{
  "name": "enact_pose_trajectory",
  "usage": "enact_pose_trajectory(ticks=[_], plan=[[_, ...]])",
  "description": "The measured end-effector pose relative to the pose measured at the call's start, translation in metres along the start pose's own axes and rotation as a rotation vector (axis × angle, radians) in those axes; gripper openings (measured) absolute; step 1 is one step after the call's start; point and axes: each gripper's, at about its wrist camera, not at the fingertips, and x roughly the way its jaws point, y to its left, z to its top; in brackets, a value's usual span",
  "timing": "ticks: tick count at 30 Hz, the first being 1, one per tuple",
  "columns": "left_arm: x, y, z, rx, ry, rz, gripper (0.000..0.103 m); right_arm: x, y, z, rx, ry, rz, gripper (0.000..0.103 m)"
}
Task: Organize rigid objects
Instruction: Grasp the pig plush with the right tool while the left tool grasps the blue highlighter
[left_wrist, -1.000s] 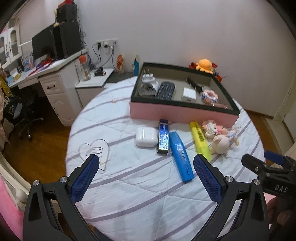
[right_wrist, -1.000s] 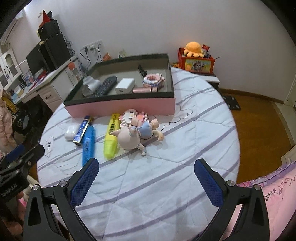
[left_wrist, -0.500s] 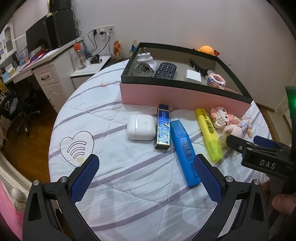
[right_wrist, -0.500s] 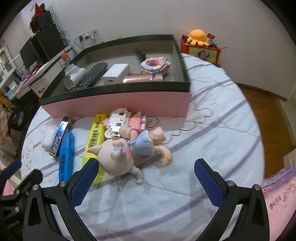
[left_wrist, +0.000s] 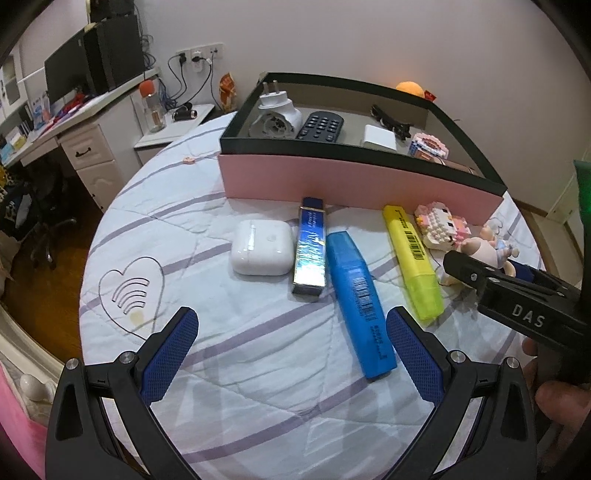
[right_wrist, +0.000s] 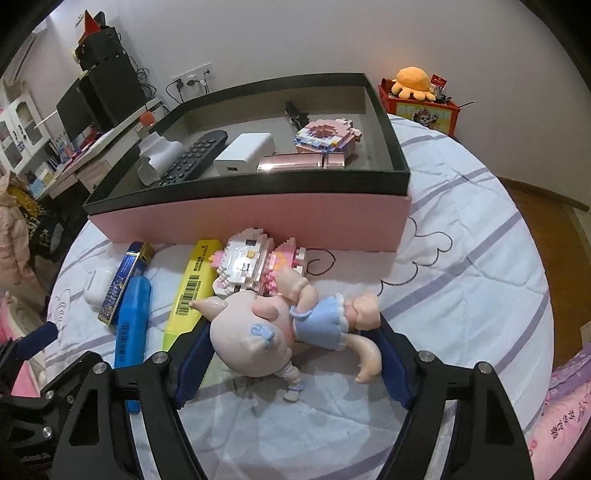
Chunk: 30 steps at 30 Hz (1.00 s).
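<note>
A pink-headed doll in a blue dress (right_wrist: 258, 332) lies on the striped bedspread between the jaws of my right gripper (right_wrist: 295, 339). The jaws are closing, with one pad at its head and the other at its leg. Behind it sits a brick-built cat figure (right_wrist: 251, 266) against the pink box (right_wrist: 258, 218). My left gripper (left_wrist: 291, 321) hovers open over the bedspread, just short of a blue highlighter (left_wrist: 358, 299). Beside that lie a yellow highlighter (left_wrist: 412, 258), a blue foil box (left_wrist: 310, 247) and a white earbud case (left_wrist: 260, 247).
The pink box (left_wrist: 351, 184) holds a remote, a plug adapter, a white charger, a brick figure and a pink case. A desk with a monitor (left_wrist: 62, 74) stands left of the round bed. A toy crate with an orange plush (right_wrist: 413, 81) is far right.
Both grippers have sunk toward the bedspread and closer to the objects. The right gripper's jaws, wide apart before, have come in around the doll.
</note>
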Motion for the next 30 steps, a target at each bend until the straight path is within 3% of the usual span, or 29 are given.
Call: enact_pose_trajectory(ticks=[6,9,12,14,17,21,30], plan=[[0.014,-0.01,-0.002,-0.019,0.032,-0.02,0.103,-0.012,-0.007,-0.007,0.022,-0.001,0.015,0.079],[0.028,-0.015,-0.005,-0.03,0.06,-0.001,0.102,-0.017,-0.01,-0.009,0.03,-0.003,0.014,0.079],[0.033,-0.02,-0.007,-0.016,0.036,0.04,0.101,-0.021,-0.013,-0.011,0.035,-0.004,0.014,0.079],[0.032,-0.02,-0.006,-0.02,0.02,0.043,0.095,-0.022,-0.014,-0.011,0.038,-0.005,0.014,0.079],[0.028,-0.015,-0.006,-0.03,0.0,0.037,0.077,-0.024,-0.013,-0.011,0.039,-0.01,0.02,0.079],[0.022,-0.004,-0.006,-0.033,-0.013,-0.001,0.041,-0.027,-0.01,-0.011,0.034,-0.017,0.028,0.079],[0.007,0.007,-0.013,-0.03,-0.031,-0.097,0.025,-0.037,-0.003,-0.012,0.026,-0.031,0.034,0.079]])
